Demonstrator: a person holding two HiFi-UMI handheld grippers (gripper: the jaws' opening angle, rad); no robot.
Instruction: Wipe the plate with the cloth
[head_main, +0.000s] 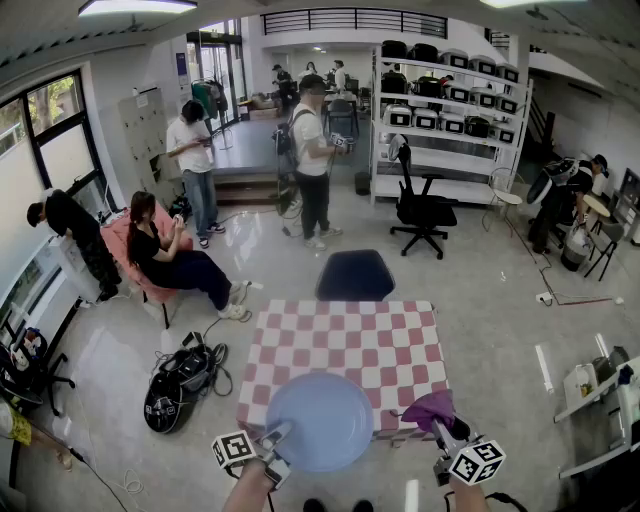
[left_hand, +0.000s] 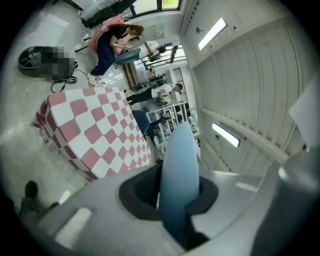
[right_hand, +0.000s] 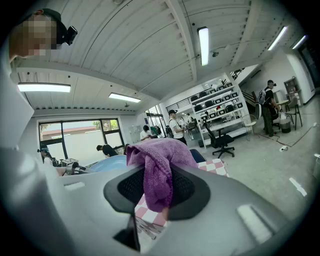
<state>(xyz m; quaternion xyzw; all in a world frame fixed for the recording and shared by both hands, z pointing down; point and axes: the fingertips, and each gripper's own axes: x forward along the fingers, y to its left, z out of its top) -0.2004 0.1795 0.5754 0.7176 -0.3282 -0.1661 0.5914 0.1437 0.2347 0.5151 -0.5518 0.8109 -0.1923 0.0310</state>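
Observation:
A round pale-blue plate (head_main: 320, 421) hangs over the near edge of the checkered table (head_main: 345, 345). My left gripper (head_main: 274, 440) is shut on its left rim. In the left gripper view the plate (left_hand: 178, 180) stands edge-on between the jaws. A purple cloth (head_main: 430, 408) sits bunched to the right of the plate, with my right gripper (head_main: 440, 430) shut on it. In the right gripper view the cloth (right_hand: 157, 167) drapes over the jaws, and the plate (right_hand: 107, 163) shows to its left.
A dark blue chair (head_main: 355, 275) stands at the table's far side. A black vacuum-like machine with cables (head_main: 180, 385) lies on the floor left of the table. A seated person (head_main: 165, 255) and standing people (head_main: 312, 150) are farther back. A white trolley (head_main: 600, 400) is at right.

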